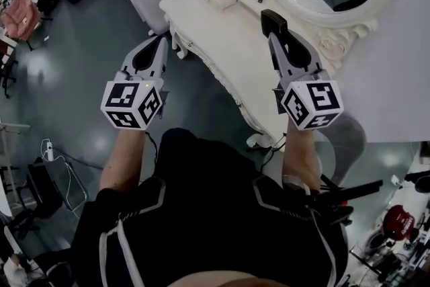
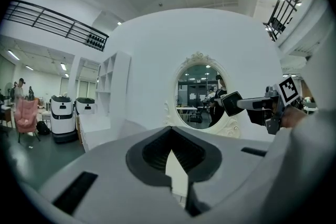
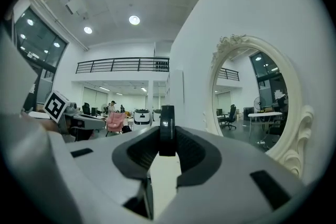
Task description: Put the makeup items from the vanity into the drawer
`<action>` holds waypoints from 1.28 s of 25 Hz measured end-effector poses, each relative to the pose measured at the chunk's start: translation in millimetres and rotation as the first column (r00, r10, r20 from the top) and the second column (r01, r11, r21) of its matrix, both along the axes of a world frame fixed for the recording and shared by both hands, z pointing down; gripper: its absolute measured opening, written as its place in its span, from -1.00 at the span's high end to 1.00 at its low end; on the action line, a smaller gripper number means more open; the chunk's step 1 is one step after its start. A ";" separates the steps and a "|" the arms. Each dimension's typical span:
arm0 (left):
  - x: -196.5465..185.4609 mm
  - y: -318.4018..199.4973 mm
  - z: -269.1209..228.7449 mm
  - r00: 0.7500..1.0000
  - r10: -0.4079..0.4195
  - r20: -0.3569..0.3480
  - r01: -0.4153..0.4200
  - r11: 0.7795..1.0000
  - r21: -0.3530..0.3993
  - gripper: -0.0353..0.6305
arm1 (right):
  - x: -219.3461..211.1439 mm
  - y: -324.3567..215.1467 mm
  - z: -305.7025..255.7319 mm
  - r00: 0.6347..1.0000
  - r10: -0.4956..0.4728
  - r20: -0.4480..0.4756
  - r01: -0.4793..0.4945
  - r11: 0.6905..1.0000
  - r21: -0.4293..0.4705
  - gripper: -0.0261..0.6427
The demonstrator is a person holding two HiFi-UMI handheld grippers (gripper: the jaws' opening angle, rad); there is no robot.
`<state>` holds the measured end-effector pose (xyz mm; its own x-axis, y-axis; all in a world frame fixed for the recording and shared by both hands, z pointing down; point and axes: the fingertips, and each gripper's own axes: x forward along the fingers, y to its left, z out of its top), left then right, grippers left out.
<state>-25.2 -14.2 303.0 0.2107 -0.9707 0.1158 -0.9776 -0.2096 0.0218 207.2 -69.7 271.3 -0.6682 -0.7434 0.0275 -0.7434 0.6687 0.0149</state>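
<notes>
Right gripper [image 1: 275, 38] clamps a black case [image 1: 273, 21] over the vanity [image 1: 215, 37]; left gripper [image 1: 162, 49] empty, jaws pressed together, off its edge.

No word, number or brand name could be read in any view. The only printed signs were the black-and-white square markers on the cubes of the left gripper [image 1: 161, 44] and the right gripper [image 1: 274, 35], and these showed block patterns, not letters. A faint pale mark stood on the black makeup item [image 3: 167, 131] clamped in the right gripper's jaws, but it was too blurred to tell whether it was print.
</notes>
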 end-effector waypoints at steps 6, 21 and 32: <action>-13.9 -54.5 16.6 0.999 0.052 -0.002 -0.052 0.999 -0.015 0.88 | -8.2 -54.8 19.5 0.997 0.073 -0.029 -0.074 0.997 -0.032 0.64; -120.6 -236.2 50.8 0.973 0.217 -0.080 -0.222 0.974 -0.052 0.88 | -118.5 -222.8 72.8 0.973 0.184 -0.143 -0.207 0.963 -0.171 0.64; -171.5 -303.6 79.7 0.939 0.327 -0.105 -0.337 0.936 -0.098 0.88 | -184.2 -315.8 135.3 0.941 0.162 -0.297 -0.248 0.928 -0.279 0.64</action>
